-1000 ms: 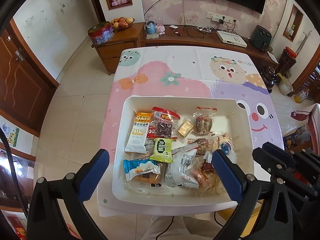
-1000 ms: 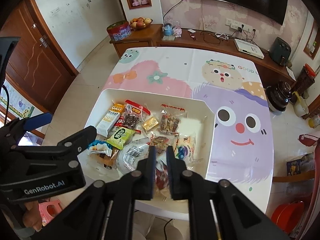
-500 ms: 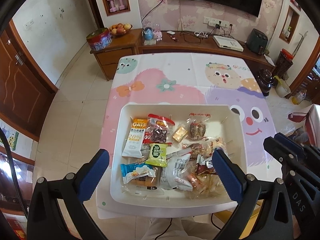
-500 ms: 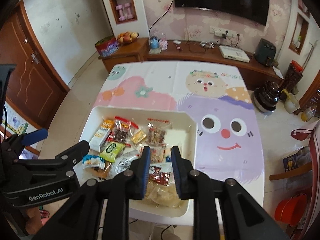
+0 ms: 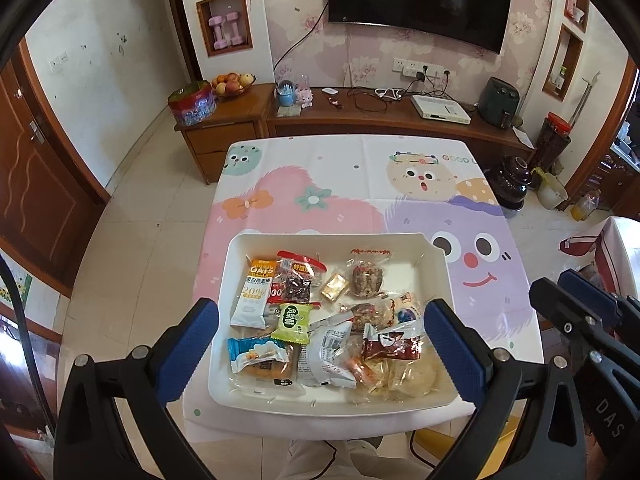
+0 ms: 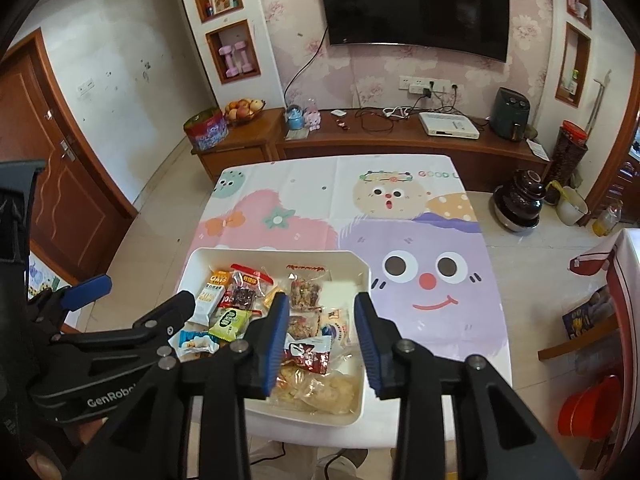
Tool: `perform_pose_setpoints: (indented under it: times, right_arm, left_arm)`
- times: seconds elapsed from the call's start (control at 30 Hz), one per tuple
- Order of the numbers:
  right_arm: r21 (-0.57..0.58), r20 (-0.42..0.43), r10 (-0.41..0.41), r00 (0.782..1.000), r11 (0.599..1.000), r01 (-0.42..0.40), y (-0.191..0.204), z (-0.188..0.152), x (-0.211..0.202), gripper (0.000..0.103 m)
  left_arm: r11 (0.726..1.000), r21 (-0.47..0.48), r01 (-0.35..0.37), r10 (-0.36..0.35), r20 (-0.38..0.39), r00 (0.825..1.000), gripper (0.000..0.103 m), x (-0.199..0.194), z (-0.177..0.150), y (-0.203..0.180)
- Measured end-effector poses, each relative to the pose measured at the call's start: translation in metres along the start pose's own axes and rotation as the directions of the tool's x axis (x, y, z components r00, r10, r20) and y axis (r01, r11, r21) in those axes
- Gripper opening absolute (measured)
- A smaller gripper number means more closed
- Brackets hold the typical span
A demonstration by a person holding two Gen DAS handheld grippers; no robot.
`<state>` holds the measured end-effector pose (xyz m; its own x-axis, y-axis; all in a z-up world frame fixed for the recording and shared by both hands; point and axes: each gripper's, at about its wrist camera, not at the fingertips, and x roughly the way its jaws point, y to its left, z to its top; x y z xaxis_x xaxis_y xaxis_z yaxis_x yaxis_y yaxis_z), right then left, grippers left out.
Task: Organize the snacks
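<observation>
Your snacks [image 5: 320, 332] all lie in the tray [image 5: 236, 252], both grippers above it: left [image 5: 320, 336] wide open and empty, right [image 6: 322, 340] opening on nothing, so sorting looks finished; next, pull clear.

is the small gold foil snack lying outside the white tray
No, the small gold foil snack lies inside the white rectangular plastic tray, among the other packets.
</observation>
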<state>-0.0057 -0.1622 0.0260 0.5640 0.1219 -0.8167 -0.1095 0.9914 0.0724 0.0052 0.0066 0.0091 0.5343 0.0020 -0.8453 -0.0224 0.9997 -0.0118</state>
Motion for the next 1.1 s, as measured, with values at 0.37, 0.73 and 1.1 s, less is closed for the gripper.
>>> perform_pose_setpoints:
  times: [0.37, 0.73, 1.1]
  right_arm:
    - [0.026, -0.014, -0.008, 1.000, 1.000, 0.008, -0.010, -0.010, 0.000, 0.037]
    - [0.025, 0.000, -0.015, 1.000, 1.000, 0.015, -0.015, -0.009, -0.002, 0.037]
    - [0.023, 0.004, -0.015, 1.000, 1.000, 0.015, -0.014, -0.007, -0.003, 0.037]
  left_arm:
    - [1.000, 0.017, -0.006, 0.006, 0.020, 1.000, 0.102, -0.008, -0.004, -0.010]
    - [1.000, 0.016, -0.016, 0.016, 0.035, 0.999, 0.102, -0.013, 0.001, -0.015]
    - [1.000, 0.016, -0.016, 0.015, 0.036, 0.999, 0.102, -0.013, 0.000, -0.015]
